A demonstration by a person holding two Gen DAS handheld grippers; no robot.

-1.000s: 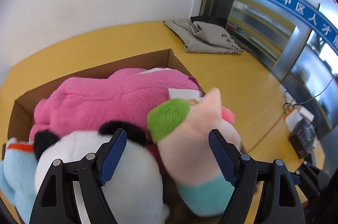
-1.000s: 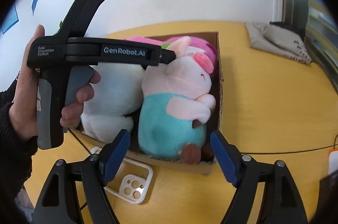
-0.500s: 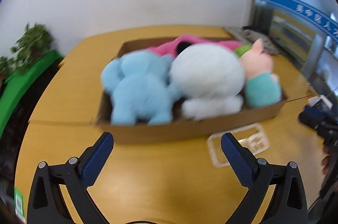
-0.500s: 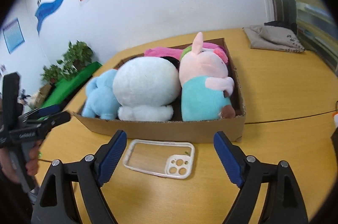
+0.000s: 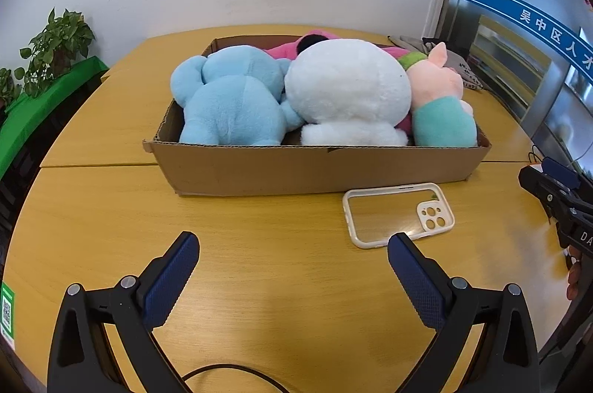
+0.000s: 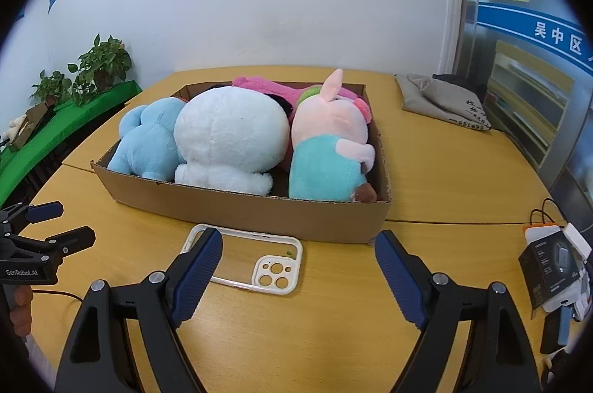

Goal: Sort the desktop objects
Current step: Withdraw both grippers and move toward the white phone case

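A clear phone case (image 5: 398,213) with a white rim lies flat on the yellow table (image 5: 259,263), just ahead of the right tongs (image 6: 298,259) and ahead and to the right of the left tongs (image 5: 292,261), its camera cut-out end toward the right. Both pairs of tongs hover above the table with their blue-padded jaws spread wide, holding nothing. Just beyond the case, a low cardboard box (image 5: 315,167) sits close to its far edge, packed with plush toys: a blue one (image 5: 229,100) on the left, a large white one (image 5: 348,93) in the middle, a pink pig in a teal top (image 5: 441,104) on the right, and a bright pink one (image 6: 259,83) behind them. Farther off, to the right of the box, folded grey cloth (image 6: 441,100) rests on the table. Small dark boxes (image 6: 552,267) sit at the table's edge right of the right tongs. Potted plants (image 6: 100,67) stand far left by the white wall.
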